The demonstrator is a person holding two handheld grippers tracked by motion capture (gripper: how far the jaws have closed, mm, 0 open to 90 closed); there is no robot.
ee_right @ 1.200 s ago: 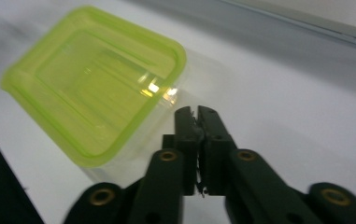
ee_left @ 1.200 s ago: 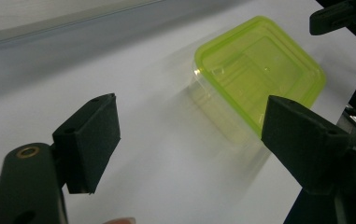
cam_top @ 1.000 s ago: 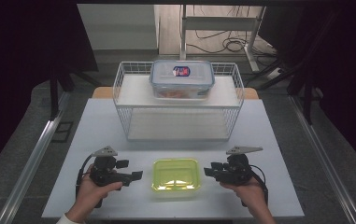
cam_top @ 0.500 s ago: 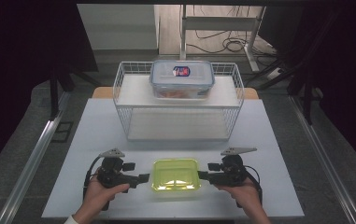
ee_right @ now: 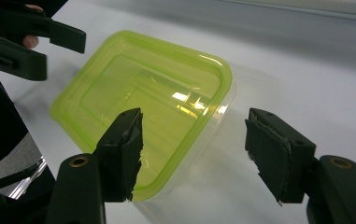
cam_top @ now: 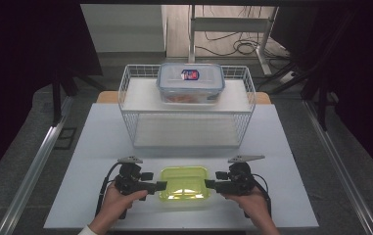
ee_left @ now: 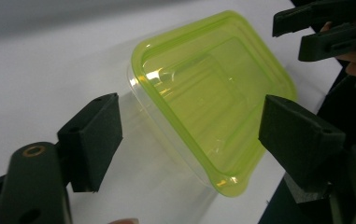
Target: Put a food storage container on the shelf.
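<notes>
Both grippers have closed in on the green-lidded container [cam_top: 184,188] at the counter's [cam_top: 101,147] near edge, in front of the wire basket [cam_top: 125,93]: left gripper [cam_top: 160,185], jaws just narrowing, and right gripper [cam_top: 209,185] flank its ends, spread and gripping nothing, apparently ready to lift.

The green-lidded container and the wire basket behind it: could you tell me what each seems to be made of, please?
The green-lidded container: likely plastic, with a glossy, translucent yellow-green lid showing bright glints and a clear body that the table shows through.
The wire basket: probably white-coated metal wire, going by its thin rods in an open grid; the coating itself can't be confirmed.
</notes>
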